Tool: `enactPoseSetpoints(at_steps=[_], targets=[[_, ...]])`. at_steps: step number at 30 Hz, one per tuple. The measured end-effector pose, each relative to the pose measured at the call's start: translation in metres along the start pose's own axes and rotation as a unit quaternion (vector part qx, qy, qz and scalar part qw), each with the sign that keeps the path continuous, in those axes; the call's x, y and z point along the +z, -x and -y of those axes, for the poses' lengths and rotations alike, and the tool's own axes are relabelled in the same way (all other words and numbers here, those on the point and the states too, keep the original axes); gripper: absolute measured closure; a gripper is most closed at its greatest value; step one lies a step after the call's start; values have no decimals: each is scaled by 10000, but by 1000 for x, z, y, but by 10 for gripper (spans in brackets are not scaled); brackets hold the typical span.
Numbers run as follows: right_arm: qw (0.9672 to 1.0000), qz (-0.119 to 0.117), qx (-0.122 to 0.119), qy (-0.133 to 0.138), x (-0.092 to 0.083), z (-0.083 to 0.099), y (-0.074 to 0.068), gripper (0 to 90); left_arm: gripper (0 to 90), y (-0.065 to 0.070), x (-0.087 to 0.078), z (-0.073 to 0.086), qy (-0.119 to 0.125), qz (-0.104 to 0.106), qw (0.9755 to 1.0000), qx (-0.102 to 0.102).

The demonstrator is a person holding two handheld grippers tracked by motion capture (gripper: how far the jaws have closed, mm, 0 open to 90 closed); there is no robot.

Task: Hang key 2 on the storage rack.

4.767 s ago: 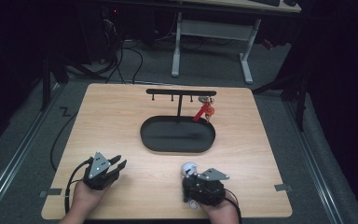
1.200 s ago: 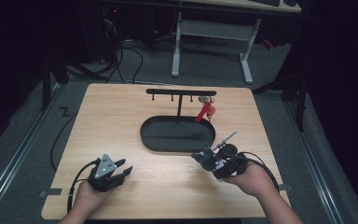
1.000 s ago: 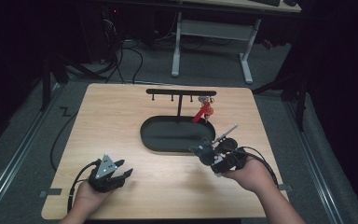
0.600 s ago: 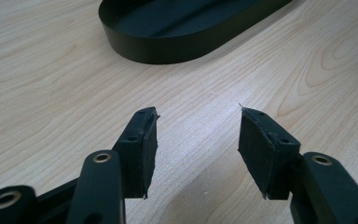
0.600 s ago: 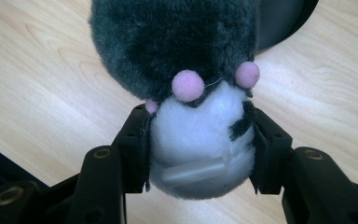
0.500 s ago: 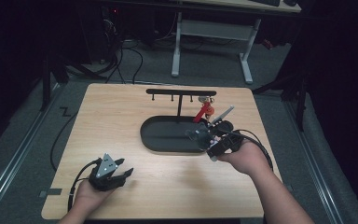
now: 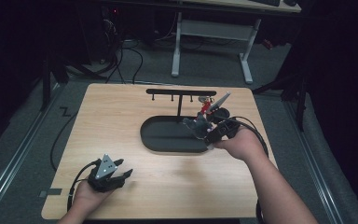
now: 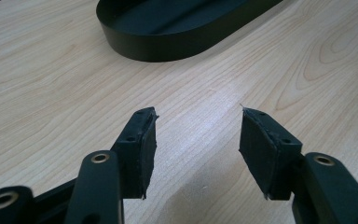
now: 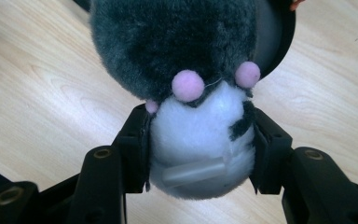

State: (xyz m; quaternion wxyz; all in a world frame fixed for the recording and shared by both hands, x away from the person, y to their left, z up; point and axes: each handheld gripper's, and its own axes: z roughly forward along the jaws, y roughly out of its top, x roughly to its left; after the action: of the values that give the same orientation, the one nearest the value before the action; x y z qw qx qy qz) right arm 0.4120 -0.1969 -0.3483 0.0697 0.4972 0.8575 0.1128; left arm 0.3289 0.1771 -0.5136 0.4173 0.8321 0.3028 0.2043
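A: From the high view, your right gripper (image 7: pixel 200 125) sits over the right end of the black oval tray (image 7: pixel 161 142), with a grey plush toy (image 7: pixel 196 124) at its tip. The toy is small and blurred there; you can't read its shape, and your hand hides the gripper's body.

B: And my left?

A: Your left gripper (image 7: pixel 121 174) rests near the front left of the wooden table (image 7: pixel 121 107), well apart from the tray. Behind the tray stands a black hook rack (image 7: pixel 181 92) with a red item (image 7: pixel 206 106) hanging at its right end; what that item is, I can't make out.

B: What does the left gripper view add?

A: Your jaws spread apart with nothing but bare table between the pads (image 8: pixel 142 151); they have just been opening. The tray's wall (image 8: pixel 177 44) lies ahead, its far end cut off by the frame.

B: And the right gripper view?

A: That's where the toy (image 9: pixel 200 130) gets clear: a white belly and grey fur, with pink dots. Your pads (image 9: pixel 140 144) clamp both sides of the belly, so you are grasping it. Its top is cut off, and it hides most of the tray (image 9: pixel 282 37) behind it.
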Motion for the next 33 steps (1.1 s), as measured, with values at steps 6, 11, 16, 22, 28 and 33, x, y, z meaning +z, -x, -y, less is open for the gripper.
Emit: enactPoseSetpoints(at_steps=[6,11,16,22,28,33], targets=[[10000,86,-16,0,-4,-14,2,499,459,2,-1,0,-12,-13,10000,14],[9998,155,81,-52,-8,-23,5,499,457,2,-2,1,-28,-24,10000,42],[9996,262,110,-39,-12,-31,7,499,456,1,-3,2,-31,-17,10000,17],[9988,412,244,-27,-19,-40,10,499,456,2,-4,1,-33,24,10000,51],[9979,586,270,88,-24,-48,10,499,456,2,-3,0,-14,42,10000,64],[9969,706,311,160,-25,-53,10,499,455,2,-4,0,-4,49,10000,57]])
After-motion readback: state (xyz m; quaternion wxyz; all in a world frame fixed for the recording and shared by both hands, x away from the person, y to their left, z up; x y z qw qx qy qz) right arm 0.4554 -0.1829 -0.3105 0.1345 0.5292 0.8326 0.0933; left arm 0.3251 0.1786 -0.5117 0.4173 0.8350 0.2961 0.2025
